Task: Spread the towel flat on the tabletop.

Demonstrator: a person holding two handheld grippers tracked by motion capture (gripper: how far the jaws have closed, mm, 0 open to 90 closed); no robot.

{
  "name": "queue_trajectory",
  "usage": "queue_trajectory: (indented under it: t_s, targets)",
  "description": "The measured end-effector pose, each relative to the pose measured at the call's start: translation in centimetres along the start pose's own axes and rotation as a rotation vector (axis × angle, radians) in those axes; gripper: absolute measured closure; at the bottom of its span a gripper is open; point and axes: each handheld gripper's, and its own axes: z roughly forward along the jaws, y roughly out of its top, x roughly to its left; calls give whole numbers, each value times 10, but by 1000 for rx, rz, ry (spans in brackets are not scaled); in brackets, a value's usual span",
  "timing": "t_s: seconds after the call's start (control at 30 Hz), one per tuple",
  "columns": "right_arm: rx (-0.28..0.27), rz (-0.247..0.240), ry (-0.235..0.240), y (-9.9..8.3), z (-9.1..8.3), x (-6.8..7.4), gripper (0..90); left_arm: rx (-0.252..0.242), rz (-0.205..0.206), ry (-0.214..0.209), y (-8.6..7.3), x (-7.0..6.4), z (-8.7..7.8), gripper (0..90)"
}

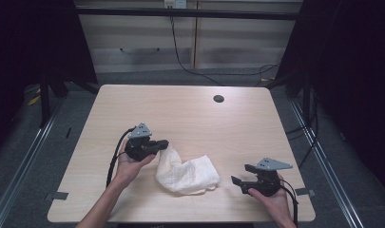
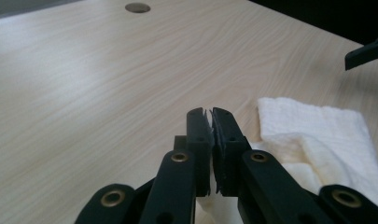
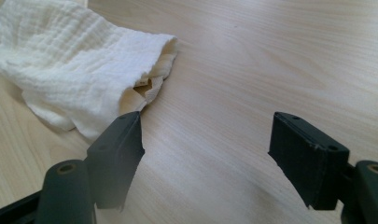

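Left claw (image 1: 162,143), left of centre in the high view, is seen closed tight on the upper left corner of the white cloth (image 1: 187,174); in the left gripper view the jaws are pressed together with a thin sliver of fabric pinched between them and more cloth (image 2: 317,144) spread at lower right of that frame. The cloth is lying crumpled and partly folded on the desk (image 1: 190,111), at centre-bottom of the high view, between the two claws. The cable hole (image 1: 218,99) is seen at upper centre, well apart from the work.

Right claw (image 1: 239,178), lower right in the high view, is held wide open, nothing gripped, near the cloth's right end but not touching. In the right gripper view the cloth's edge (image 3: 149,79) is seen at upper left, just beyond the left jaw.

Step judged: second corner to be grabbed so the cloth can be spread or folded. To be done well: the right claw should be slid low along the desk toward the nearest loose corner, a single layer caught rather than the doubled fold, jaws closed fully before lifting. The left pinch should be kept firm and steady; pulling too early risks dragging the bundle.
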Motion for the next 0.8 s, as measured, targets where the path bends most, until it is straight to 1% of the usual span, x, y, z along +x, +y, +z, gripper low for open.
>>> queue_trajectory:
  t_s: [0.03,0.07,0.1,0.13,0.17,0.2,0.27,0.33,0.37,0.4,0.43,0.5,0.6,0.7,0.77,0.8]
  targets:
    - [-5,-2,2,0,0,0,254,-4,1,-1,3,0,-1,865]
    - [-9,-8,3,1,0,1,254,-19,9,5,11,-2,-4,865]
    - [-9,-8,3,1,0,1,254,-19,9,5,11,-2,-4,865]
    - [-9,-12,3,1,0,1,254,-27,15,8,16,-2,-6,865]
    - [-10,-11,1,1,-1,1,254,-44,27,14,27,-4,-11,865]
    - [-10,-11,1,1,-1,1,254,-44,27,14,27,-4,-11,865]
    - [-13,-11,2,1,-1,1,253,-60,46,19,40,-7,-16,866]
    - [-12,-9,2,1,-1,1,253,-78,68,24,54,-12,-20,866]
    - [-14,-8,0,1,-2,1,253,-104,94,25,71,-16,-25,866]
    - [-17,-11,-1,1,-2,1,253,-119,105,26,80,-19,-27,866]
    - [-17,-11,-1,1,-2,1,253,-119,105,26,80,-19,-27,866]
    - [-19,-8,-3,1,-3,0,254,-138,132,31,97,-25,-31,867]
    - [-20,-6,-4,0,-4,-1,254,-183,175,34,123,-35,-42,867]
    - [-22,-6,-3,0,-5,-1,254,-228,194,25,137,-41,-55,867]
    - [-24,-8,-4,0,-6,-2,254,-254,206,10,140,-45,-64,867]
    - [-24,-8,-4,0,-6,-2,254,-271,204,1,138,-46,-69,867]
